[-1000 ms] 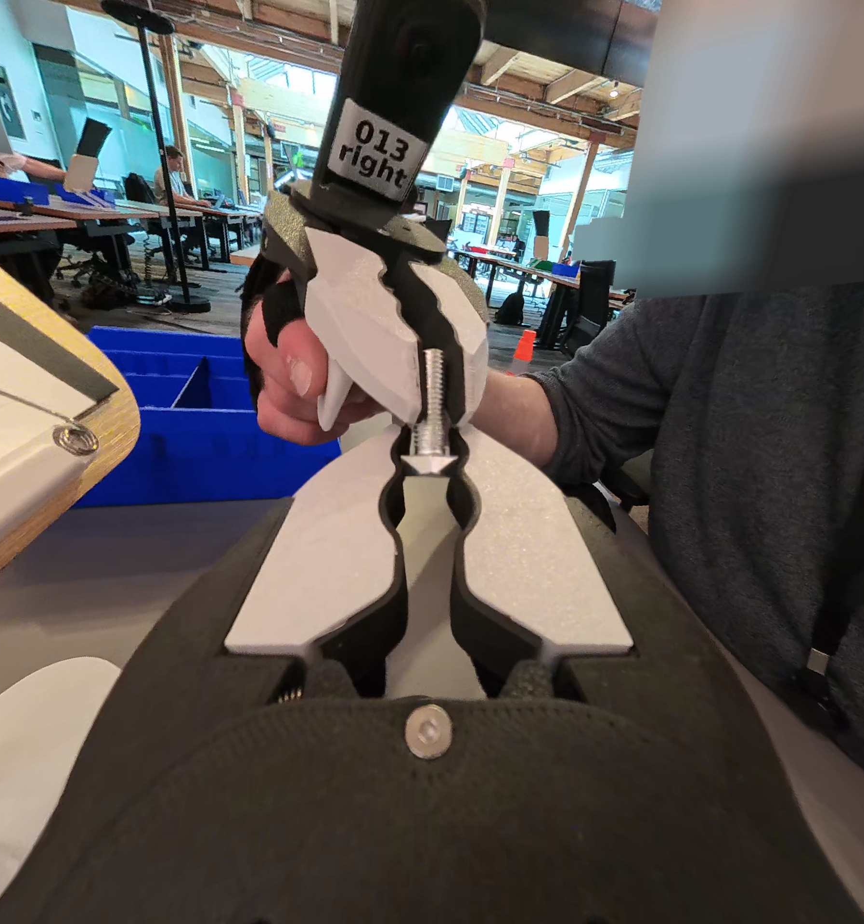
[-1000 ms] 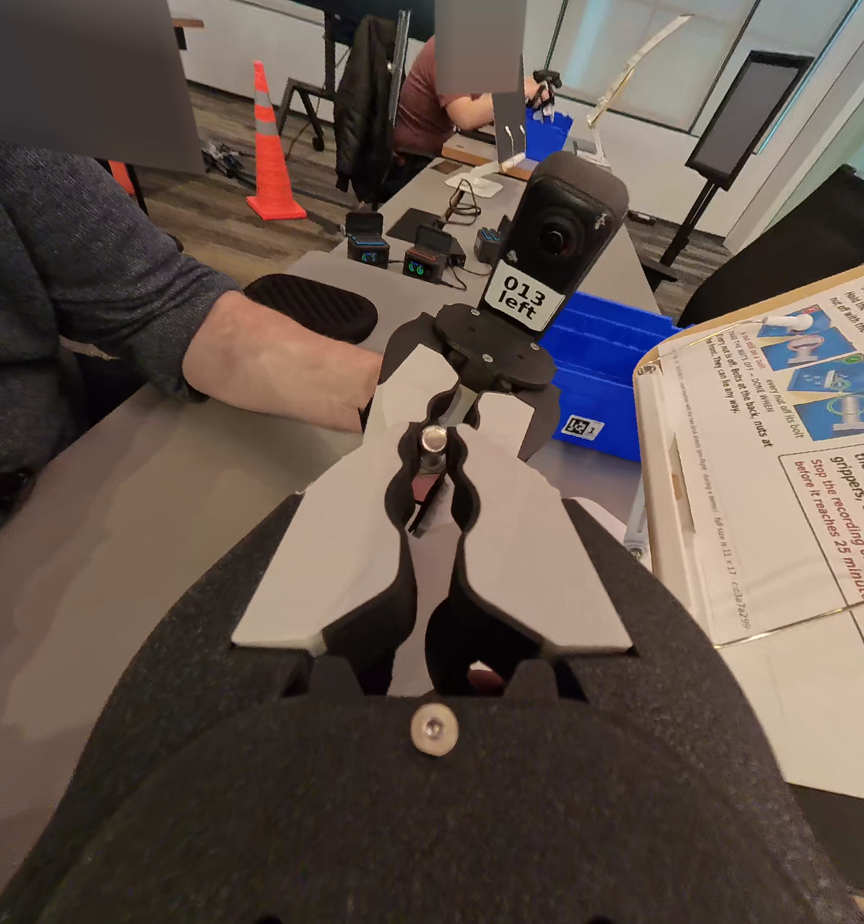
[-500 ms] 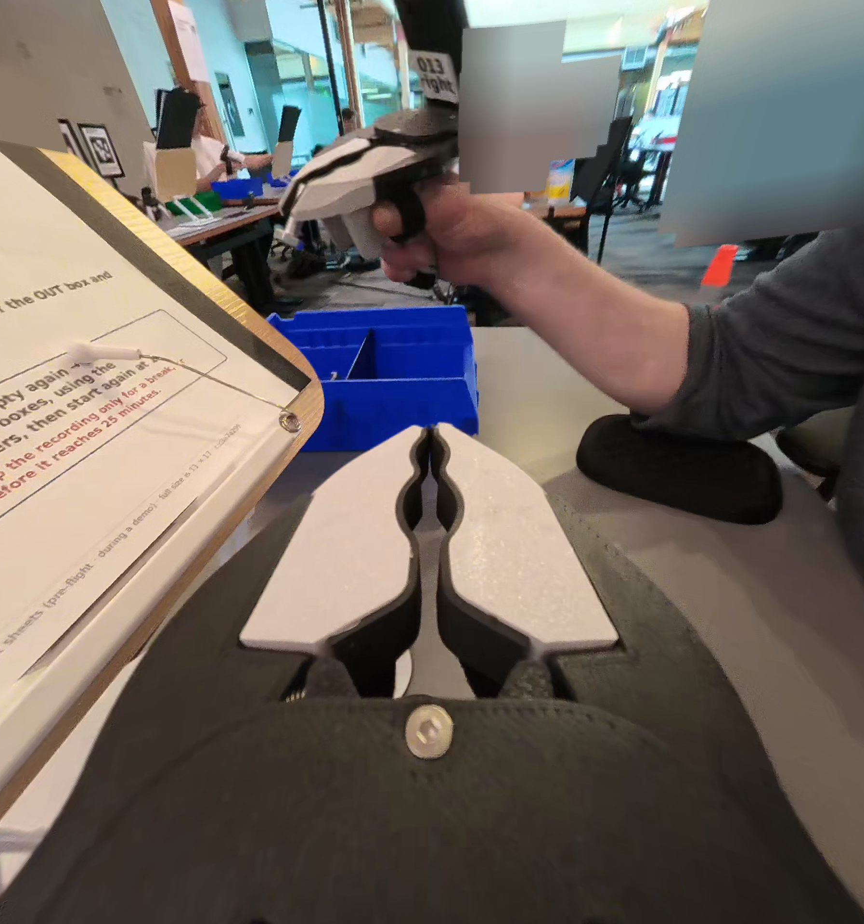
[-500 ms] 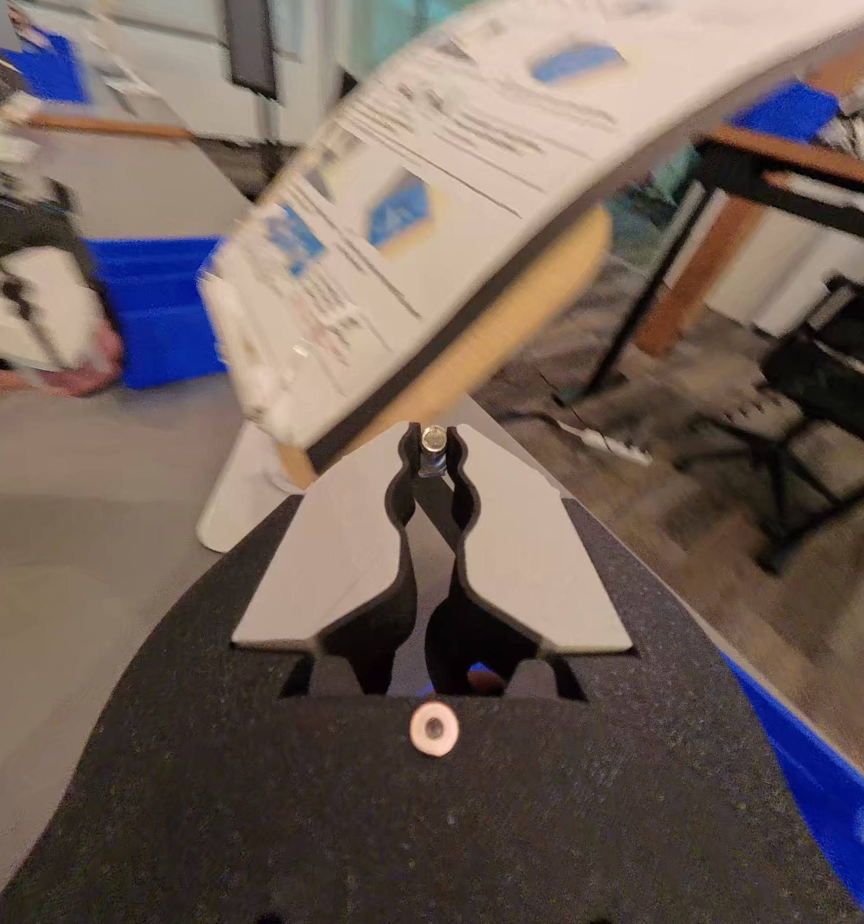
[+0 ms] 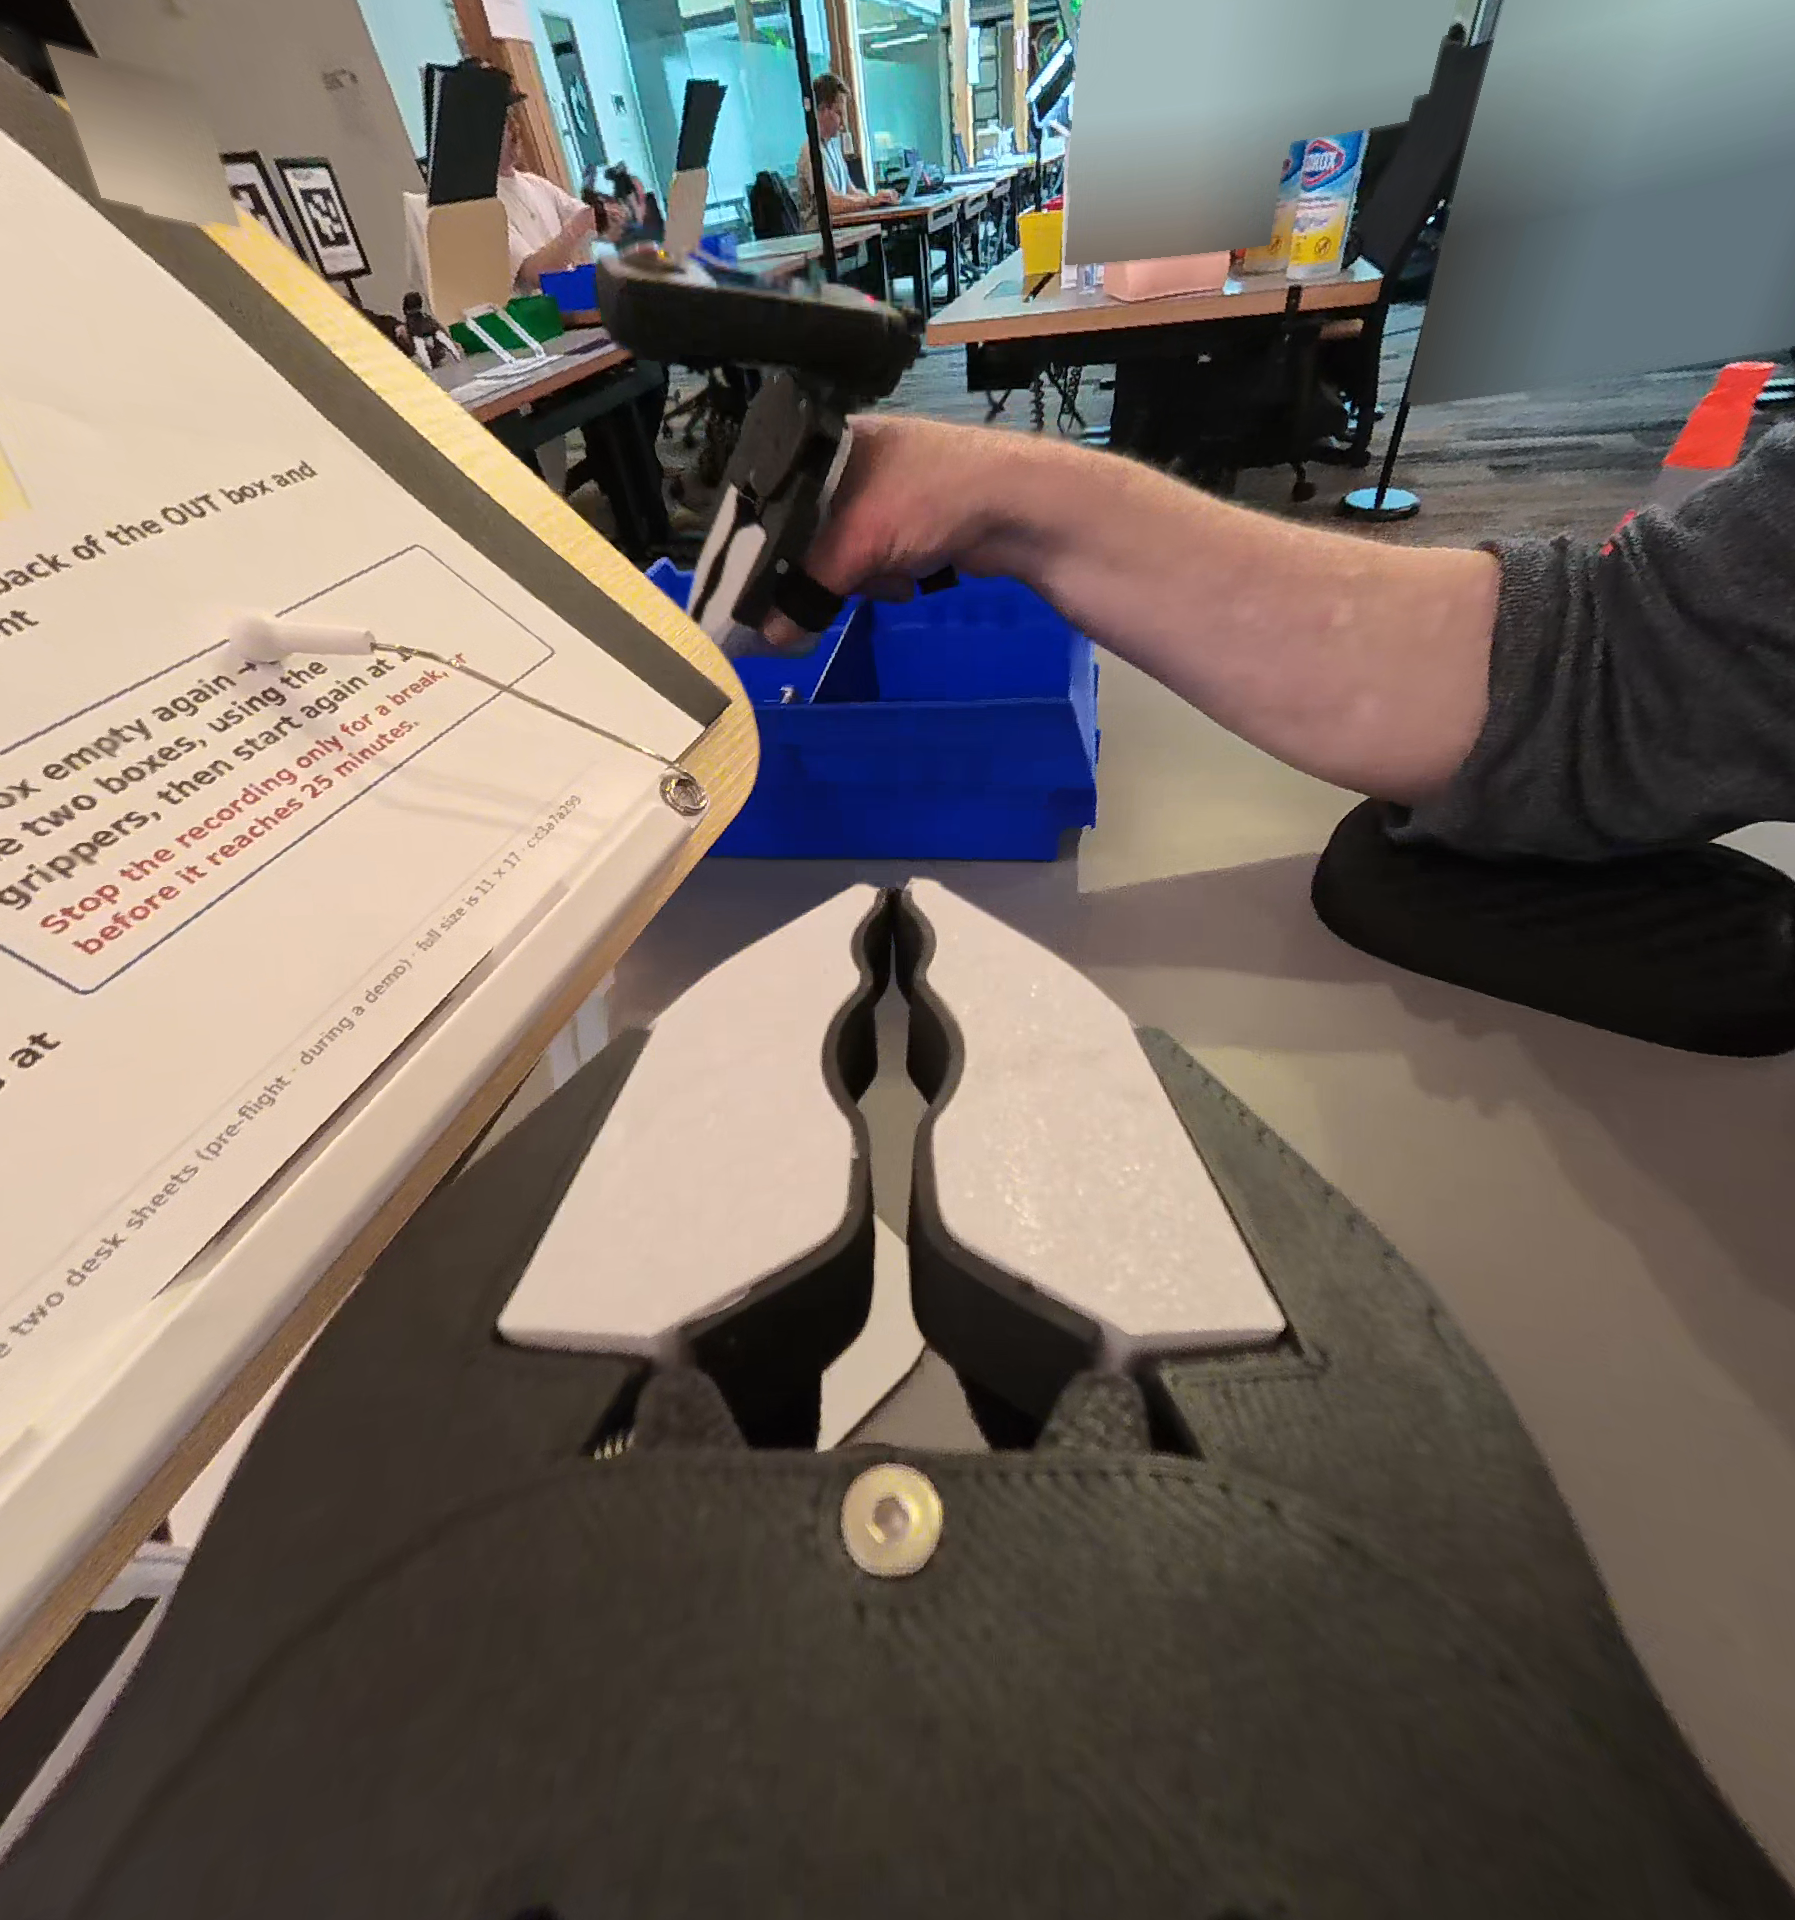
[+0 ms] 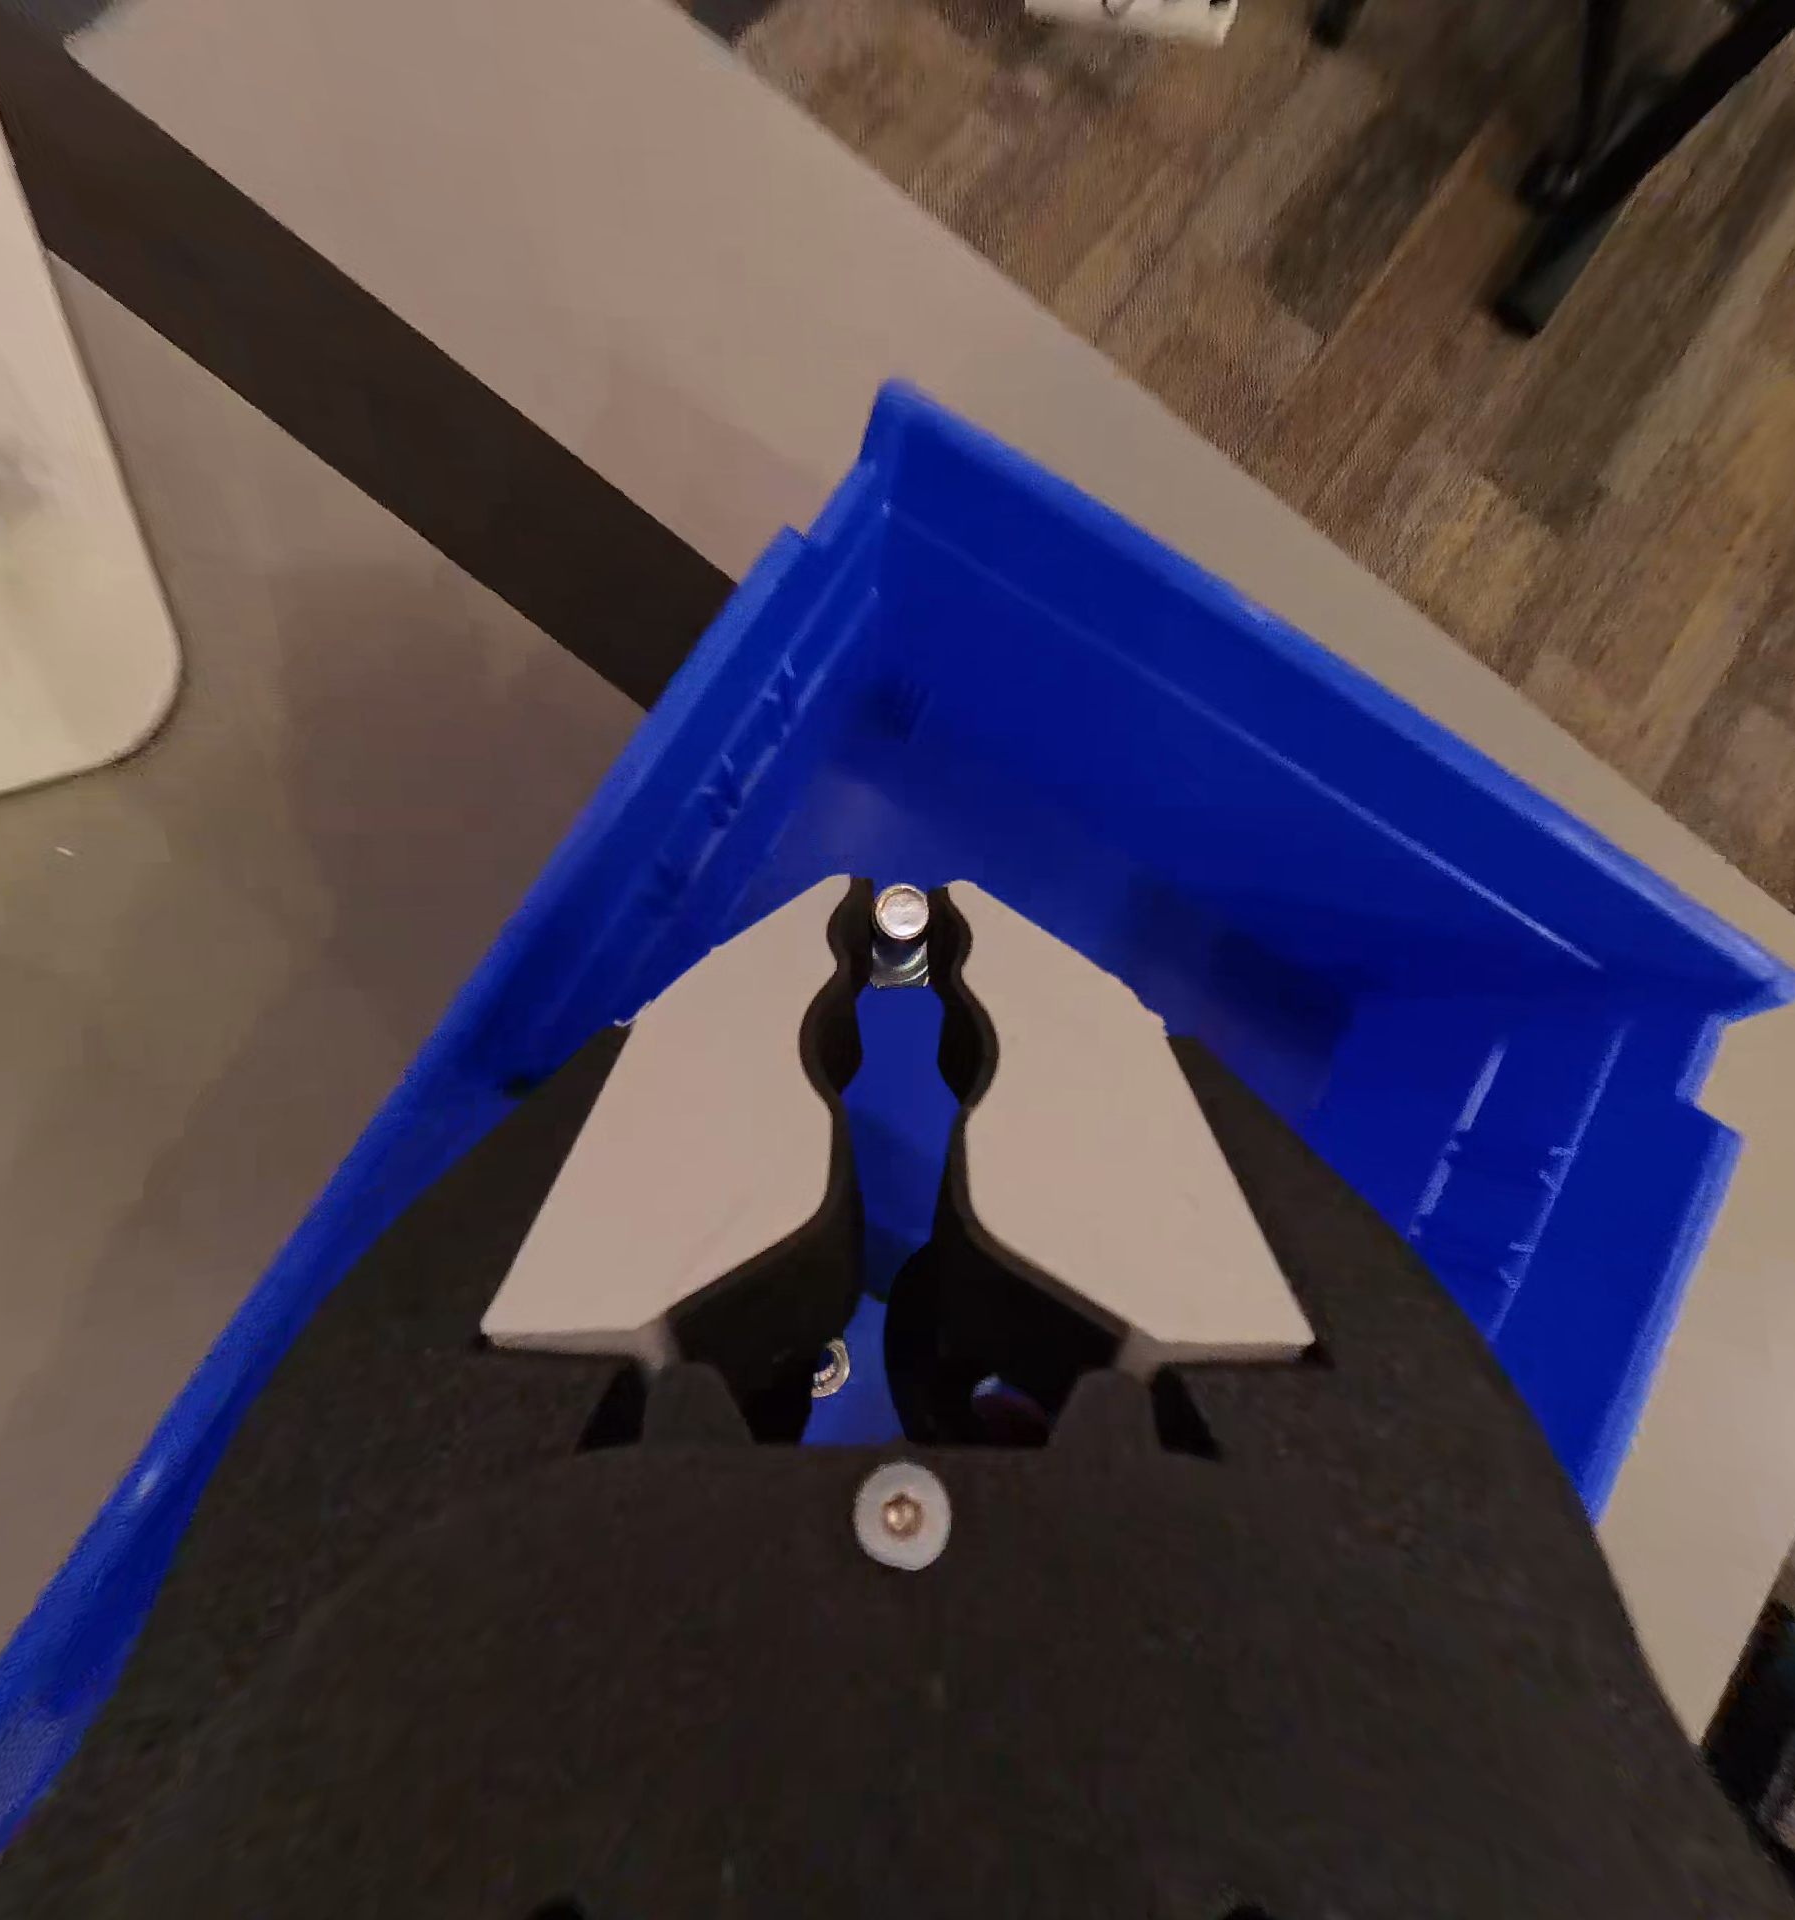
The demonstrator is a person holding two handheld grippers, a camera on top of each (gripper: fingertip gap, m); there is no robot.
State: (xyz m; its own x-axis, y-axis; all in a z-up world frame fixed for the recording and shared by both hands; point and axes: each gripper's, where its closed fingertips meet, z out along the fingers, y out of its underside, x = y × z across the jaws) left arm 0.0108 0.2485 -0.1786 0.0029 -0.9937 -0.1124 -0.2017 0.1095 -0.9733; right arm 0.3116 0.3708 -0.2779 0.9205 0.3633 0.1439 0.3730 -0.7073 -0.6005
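Left hand-held gripper (image 5: pixel 891 902): we see its white fingers (image 5: pixel 758 1101) clenched tip to tip with nothing between them, hovering low over the grey surface (image 5: pixel 1495 1195), just in front of a blue bin (image 5: pixel 903 779).
Instruction board (image 5: pixel 249 727): a wood-edged stand with a printed sheet, at far left beside this gripper; we count one.
Black pad (image 5: pixel 1568 935): one, under the person's forearm (image 5: pixel 1236 623).
Right hand-held gripper (image 6: pixel 901 914): we see it grasping a silver bolt (image 6: pixel 901 916) near the fingertips, pads pressed on the shank from both sides, the end face towards the camera. It points down into the blue bin (image 6: pixel 1132 748), the bolt above the bin floor near a corner.
Loose hardware: we make out one small metal piece (image 6: pixel 831 1369) on the bin floor behind the fingers; too blurred to name.
Count: two grippers, one held bolt; whether the two views show one bin or two, we cannot tell.
Risk, tip grasp: we judge the bolt could pivot or slip, since only the fingertips hold its narrow shank.
Risk, bin wall: we judge the fingers could strike the wall, since the corner is close.
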